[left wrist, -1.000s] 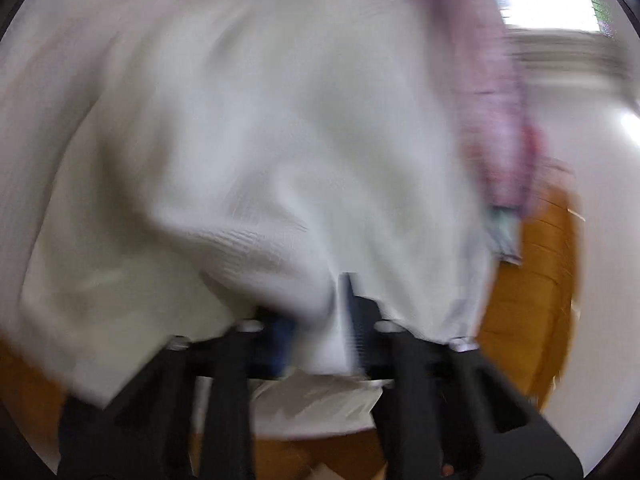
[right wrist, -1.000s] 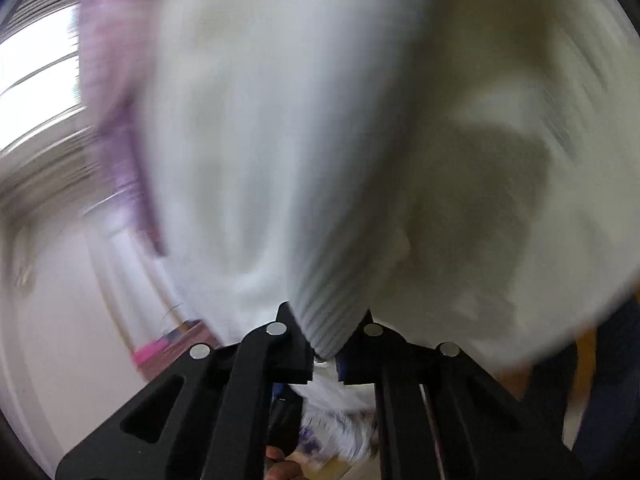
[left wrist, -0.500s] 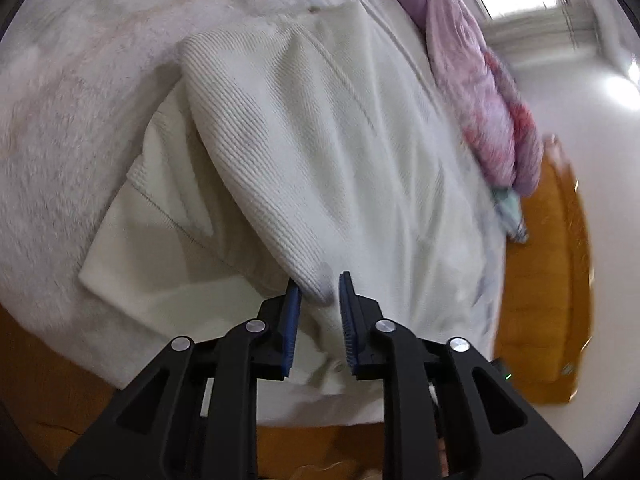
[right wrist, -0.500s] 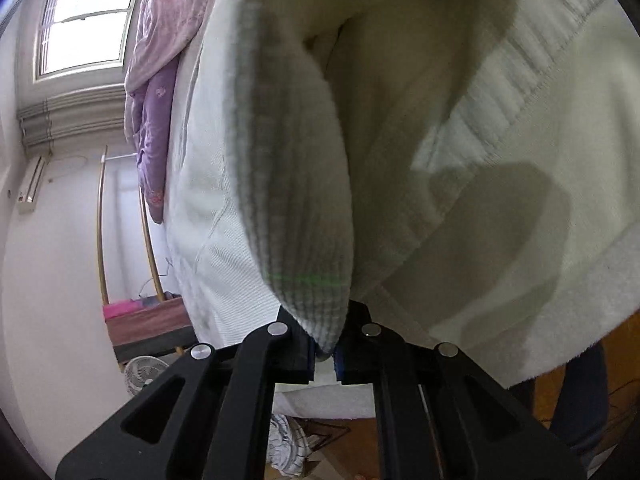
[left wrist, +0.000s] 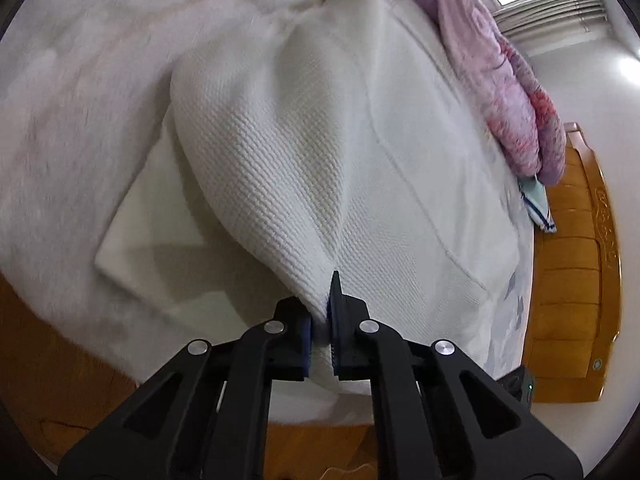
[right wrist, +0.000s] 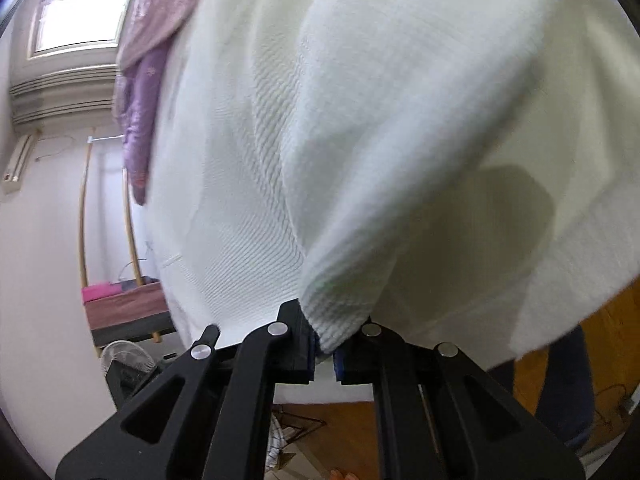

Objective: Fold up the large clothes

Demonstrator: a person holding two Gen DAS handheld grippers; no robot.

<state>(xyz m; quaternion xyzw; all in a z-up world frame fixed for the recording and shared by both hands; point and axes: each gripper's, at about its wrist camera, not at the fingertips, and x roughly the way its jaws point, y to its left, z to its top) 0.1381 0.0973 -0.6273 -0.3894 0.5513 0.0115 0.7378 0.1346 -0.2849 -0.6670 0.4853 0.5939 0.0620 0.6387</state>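
My left gripper [left wrist: 320, 320] just re-closed its jaws on the white waffle-knit garment [left wrist: 280, 152]; right gripper [right wrist: 324, 340] stays clamped on its corner. Both corners gripped, fold can continue.

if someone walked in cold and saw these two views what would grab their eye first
The white knit garment fills the middle of both views, spread over the pale bed, one fold drawn up into a peak. That peak runs into the left tongs, whose jaws have just been closing and now pinch it; the right tongs clamp another corner. A pink and purple quilt is bunched along the bed's far edge under the window.
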